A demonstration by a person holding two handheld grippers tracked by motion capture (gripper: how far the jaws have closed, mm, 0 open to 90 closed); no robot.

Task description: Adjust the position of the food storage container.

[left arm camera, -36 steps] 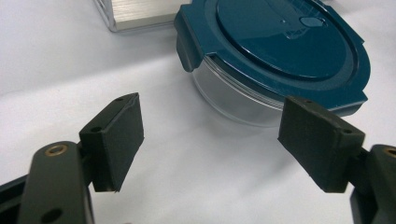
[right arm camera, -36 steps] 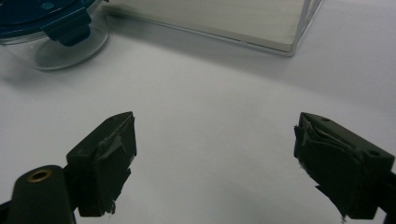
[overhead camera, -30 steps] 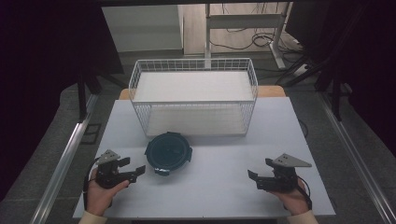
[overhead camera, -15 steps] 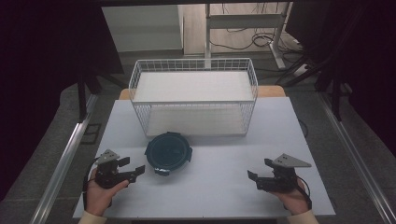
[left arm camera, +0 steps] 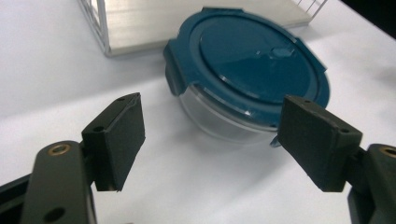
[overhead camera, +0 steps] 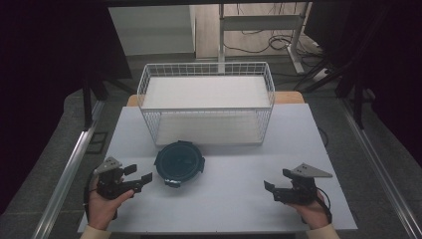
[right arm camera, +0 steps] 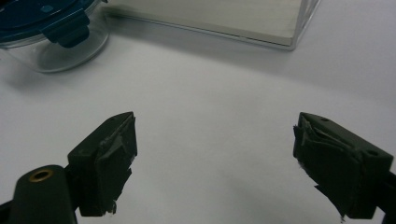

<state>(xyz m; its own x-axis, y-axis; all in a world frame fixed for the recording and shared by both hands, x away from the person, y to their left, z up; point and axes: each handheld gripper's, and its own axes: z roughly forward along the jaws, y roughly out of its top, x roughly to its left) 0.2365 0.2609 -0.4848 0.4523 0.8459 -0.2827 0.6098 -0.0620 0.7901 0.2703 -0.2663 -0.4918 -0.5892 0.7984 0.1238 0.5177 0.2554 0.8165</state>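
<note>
Holding both grippers released near the desk's point(overhead camera: 219, 199) front edge, we aim the left gripper point(overhead camera: 139, 175) at the container point(overhead camera: 179, 162); the right gripper point(overhead camera: 277, 180), jaws just widening, has bare surface around.

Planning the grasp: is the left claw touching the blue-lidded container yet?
Apart. The left gripper view shows the left claw open, with bare white table between its pads and the container.

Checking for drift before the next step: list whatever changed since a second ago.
Nothing visibly moved. The left claw hovers open beside the blue-lidded container, not touching it. The right claw rests apart on the table, empty; its jaws have just been opening slightly. The wire basket stays put.
</note>
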